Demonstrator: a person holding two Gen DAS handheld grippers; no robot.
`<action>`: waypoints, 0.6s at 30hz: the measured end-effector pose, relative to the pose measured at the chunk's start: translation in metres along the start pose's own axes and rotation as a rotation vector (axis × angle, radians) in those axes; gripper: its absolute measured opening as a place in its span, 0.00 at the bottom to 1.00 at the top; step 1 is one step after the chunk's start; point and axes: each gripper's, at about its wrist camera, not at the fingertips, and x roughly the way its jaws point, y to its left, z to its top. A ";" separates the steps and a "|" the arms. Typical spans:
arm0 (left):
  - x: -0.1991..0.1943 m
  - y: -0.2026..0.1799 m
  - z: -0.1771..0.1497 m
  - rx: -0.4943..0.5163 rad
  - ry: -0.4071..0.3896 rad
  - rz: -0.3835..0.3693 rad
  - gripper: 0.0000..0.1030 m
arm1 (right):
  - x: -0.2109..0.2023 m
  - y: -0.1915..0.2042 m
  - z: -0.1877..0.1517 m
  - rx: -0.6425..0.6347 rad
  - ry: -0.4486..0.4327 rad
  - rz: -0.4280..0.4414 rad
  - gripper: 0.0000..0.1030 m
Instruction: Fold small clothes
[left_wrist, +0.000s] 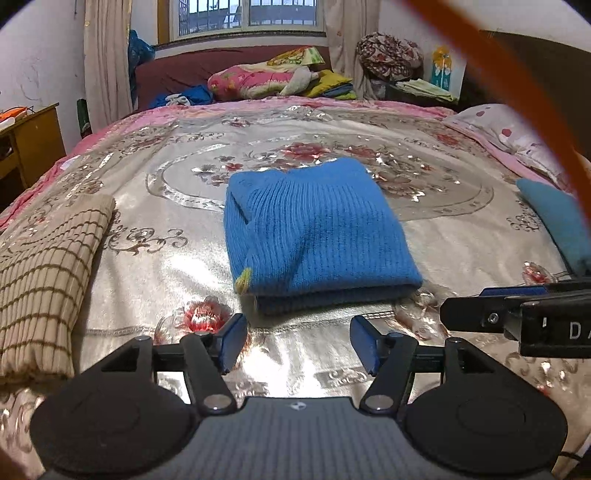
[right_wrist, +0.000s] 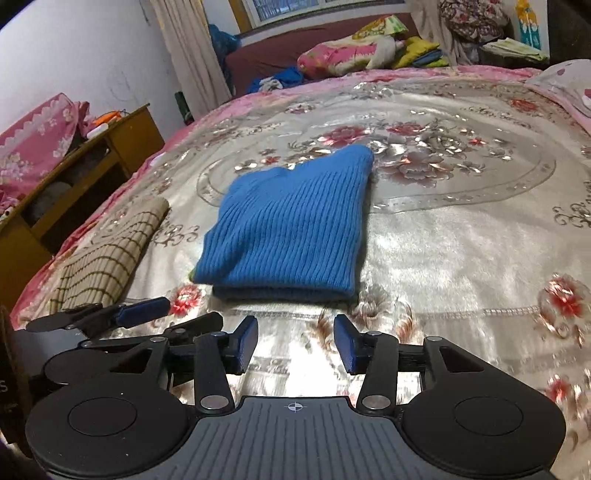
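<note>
The blue knitted sweater (left_wrist: 317, 236) lies in the middle of the bed (left_wrist: 147, 266), already a compact, roughly square packet. By the look of it, the folding of this piece is finished or all but finished: no sleeve trails out, and the near edge shows stacked layers sitting one on top of another. What may be left is a last tidy of that edge, or setting the packet aside, though that is a guess.

Both tools are off the cloth. The left gripper (left_wrist: 297, 341) hovers just short of the sweater's near edge, jaws wide apart and holding nothing. The right gripper (right_wrist: 295, 345) does the same in its own view, jaws spread and empty, near that same edge but not touching it. Seen from the left wrist, the right tool pokes in at the side, apart from the garment.

Now the sweater itself: bright blue, ribbed knit, thick and soft-looking, a shallow hump running across the top layer. A small yellow-green patch (left_wrist: 243, 277) peeks out at its near left corner. The far edge shows a dip that looks like the neckline, though I can't be sure.

Around it, towards the left edge of the bed, sits a beige checked cloth (left_wrist: 48, 273), which appears folded, well apart from the sweater. Near the right edge lies a teal cloth (left_wrist: 554, 218), only partly in view. A tangle of bedding and clothes (left_wrist: 266, 81) is heaped at the far end, by the headboard.
</note>
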 end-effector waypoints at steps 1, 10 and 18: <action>-0.003 -0.001 -0.001 -0.002 -0.004 0.001 0.68 | -0.004 0.001 -0.002 0.001 -0.007 -0.004 0.44; -0.020 -0.008 -0.015 -0.019 -0.016 0.005 0.84 | -0.021 0.003 -0.019 0.014 -0.038 -0.039 0.49; -0.020 -0.012 -0.027 -0.034 -0.001 0.033 0.91 | -0.017 -0.005 -0.035 0.039 -0.014 -0.072 0.50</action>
